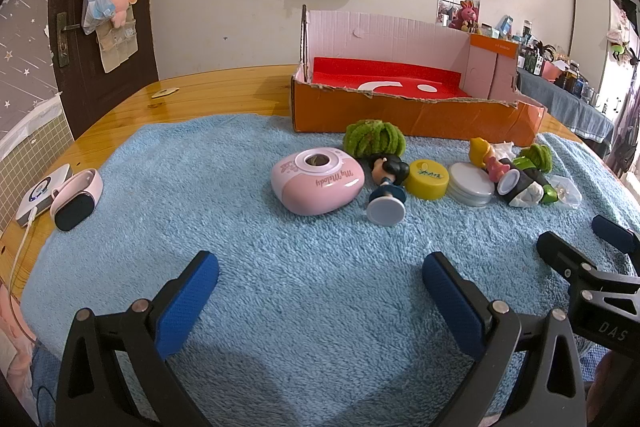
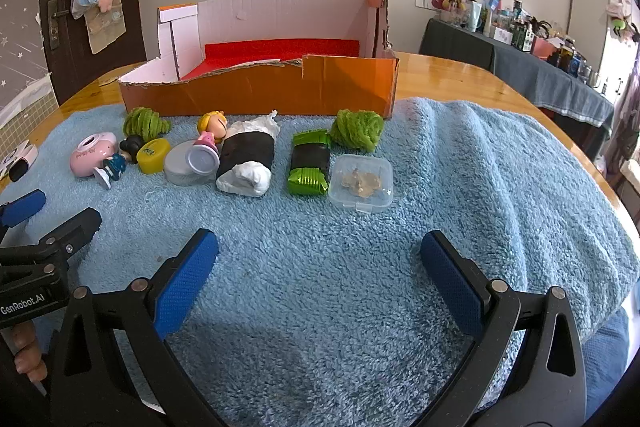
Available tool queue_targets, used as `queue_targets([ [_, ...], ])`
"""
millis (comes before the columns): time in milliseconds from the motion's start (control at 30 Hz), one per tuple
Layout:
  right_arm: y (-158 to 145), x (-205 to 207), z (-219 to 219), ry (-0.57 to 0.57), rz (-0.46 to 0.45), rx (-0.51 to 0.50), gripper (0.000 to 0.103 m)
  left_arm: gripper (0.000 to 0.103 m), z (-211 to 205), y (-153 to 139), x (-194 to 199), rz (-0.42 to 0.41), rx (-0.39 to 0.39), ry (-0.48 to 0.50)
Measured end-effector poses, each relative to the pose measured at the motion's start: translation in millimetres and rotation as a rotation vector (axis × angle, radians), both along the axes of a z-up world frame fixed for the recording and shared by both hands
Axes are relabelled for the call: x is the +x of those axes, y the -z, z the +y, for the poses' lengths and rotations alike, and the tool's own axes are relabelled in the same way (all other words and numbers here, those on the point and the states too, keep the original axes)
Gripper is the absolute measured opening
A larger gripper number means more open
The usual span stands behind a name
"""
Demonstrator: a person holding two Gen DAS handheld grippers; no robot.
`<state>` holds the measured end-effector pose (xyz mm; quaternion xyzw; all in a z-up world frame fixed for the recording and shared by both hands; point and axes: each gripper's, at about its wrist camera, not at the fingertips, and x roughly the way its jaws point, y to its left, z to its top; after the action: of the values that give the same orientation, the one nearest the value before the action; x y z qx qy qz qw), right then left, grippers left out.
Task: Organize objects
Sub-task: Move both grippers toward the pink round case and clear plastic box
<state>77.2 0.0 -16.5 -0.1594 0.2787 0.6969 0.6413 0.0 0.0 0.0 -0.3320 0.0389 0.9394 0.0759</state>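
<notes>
Right wrist view: right gripper [image 2: 319,269] fingers spread, empty, low over towel [image 2: 460,163]. Left gripper [image 1: 320,291] likewise spread. Toys unsorted beside orange box [image 2: 280,87]. Judged: opening step; next, pick clear plastic case [image 2: 361,183].

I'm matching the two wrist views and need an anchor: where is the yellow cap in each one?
Left wrist: the yellow cap lies right of centre, between the dark-haired figurine and the white lid.
Right wrist: the cap lies far left, beside the same lid.
Shared landmark: the orange box stands behind the row in both.
</notes>
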Motion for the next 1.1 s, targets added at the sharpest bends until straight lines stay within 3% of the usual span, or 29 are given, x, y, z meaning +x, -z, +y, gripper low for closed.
queue_targets([
  [633, -3.5, -0.2, 3.4, 0.012, 0.008, -0.008, 0.103, 0.103, -0.8, -2.8, -5.6, -0.026, 0.007, 0.052],
  [767, -10.1, 7.5, 6.8, 0.038, 0.006, 0.0, 0.103, 0.103, -7.6, -16.2, -9.3, -0.025, 0.052, 0.102],
  [867, -16.9, 19.0, 13.2, 0.057, 0.032, 0.003, 0.103, 0.103, -7.0, -30.3, -15.4, -0.006, 0.033, 0.14],
  [1100, -25.2, 36.9, 28.6, 0.077, 0.042, -0.016, 0.103, 0.103, -7.4, -47.4, -38.8, -0.055, 0.022, 0.239],
])
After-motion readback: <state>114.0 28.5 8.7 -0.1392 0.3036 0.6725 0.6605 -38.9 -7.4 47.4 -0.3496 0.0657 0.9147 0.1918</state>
